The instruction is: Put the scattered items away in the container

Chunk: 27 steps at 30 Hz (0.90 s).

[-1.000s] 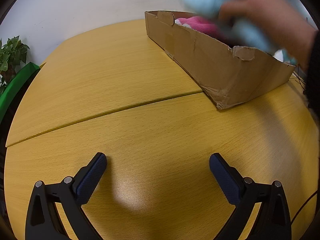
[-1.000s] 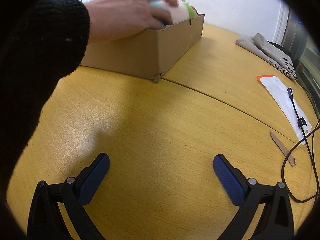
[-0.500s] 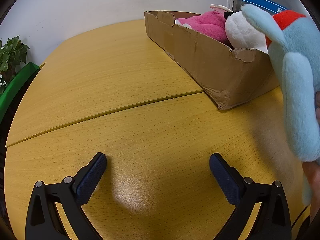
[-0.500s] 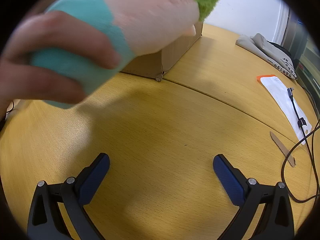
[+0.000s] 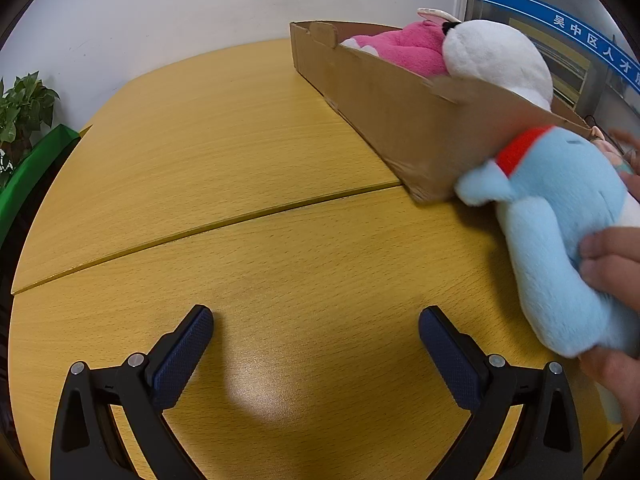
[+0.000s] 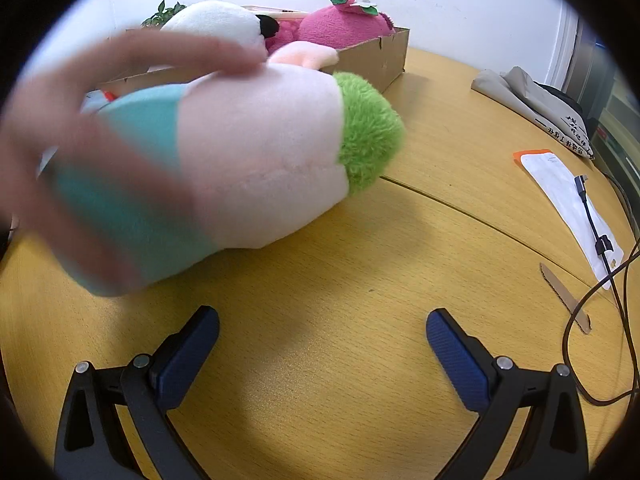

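Plush toys, one blue (image 5: pixel 560 232) and one pink-and-green (image 6: pixel 260 152), lie on the desk (image 5: pixel 240 152) beside the cardboard box (image 5: pixel 400 112), under bare hands (image 5: pixel 612 256). Both hand-held grippers (image 5: pixel 316 340) (image 6: pixel 322 340) sit empty, jaws wide; pinch each toy's body centrally.

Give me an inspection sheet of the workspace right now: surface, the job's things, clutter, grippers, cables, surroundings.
Surface: yellow wooden table, a seam across it.
Job's things: cardboard box holds a pink plush and a white plush; a bare hand holds a blue plush at the table; another hand, blurred, holds a pink-and-green plush.
Clutter: white packet, cardboard strip, grey cloth.
Grippers: left gripper and right gripper open, empty.
Cables: dark cable over the packet.
Surroundings: white wall, plant.
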Each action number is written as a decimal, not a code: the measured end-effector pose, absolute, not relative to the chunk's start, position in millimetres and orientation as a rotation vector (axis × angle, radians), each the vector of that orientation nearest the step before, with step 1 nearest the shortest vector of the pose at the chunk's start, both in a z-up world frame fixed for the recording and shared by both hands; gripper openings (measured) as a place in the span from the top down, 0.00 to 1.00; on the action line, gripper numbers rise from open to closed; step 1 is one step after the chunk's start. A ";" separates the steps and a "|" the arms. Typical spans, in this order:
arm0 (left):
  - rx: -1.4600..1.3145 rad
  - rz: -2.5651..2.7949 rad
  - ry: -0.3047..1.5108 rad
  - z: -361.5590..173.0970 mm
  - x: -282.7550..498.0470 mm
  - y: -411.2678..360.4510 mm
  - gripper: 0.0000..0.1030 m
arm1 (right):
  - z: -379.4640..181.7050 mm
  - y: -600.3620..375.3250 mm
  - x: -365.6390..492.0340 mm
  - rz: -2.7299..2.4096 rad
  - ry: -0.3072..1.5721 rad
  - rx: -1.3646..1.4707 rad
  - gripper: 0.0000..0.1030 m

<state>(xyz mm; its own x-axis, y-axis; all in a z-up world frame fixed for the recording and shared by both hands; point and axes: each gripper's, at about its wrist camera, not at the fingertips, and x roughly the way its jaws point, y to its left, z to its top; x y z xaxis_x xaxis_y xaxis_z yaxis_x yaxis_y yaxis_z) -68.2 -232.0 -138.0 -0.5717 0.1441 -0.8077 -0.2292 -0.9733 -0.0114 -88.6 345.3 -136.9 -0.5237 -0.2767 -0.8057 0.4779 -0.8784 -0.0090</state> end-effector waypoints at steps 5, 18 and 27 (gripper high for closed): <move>-1.328 2.608 0.139 -138.2 -68.5 -232.4 0.00 | -137.0 345.5 -88.4 -2.395 0.319 1.209 0.00; -1.326 2.604 0.141 -138.8 -68.2 -234.6 0.00 | -137.0 345.1 -88.5 -2.394 0.320 1.208 0.00; -1.326 2.603 0.141 -139.2 -69.1 -235.6 0.00 | -137.0 345.2 -88.4 -2.394 0.321 1.208 0.00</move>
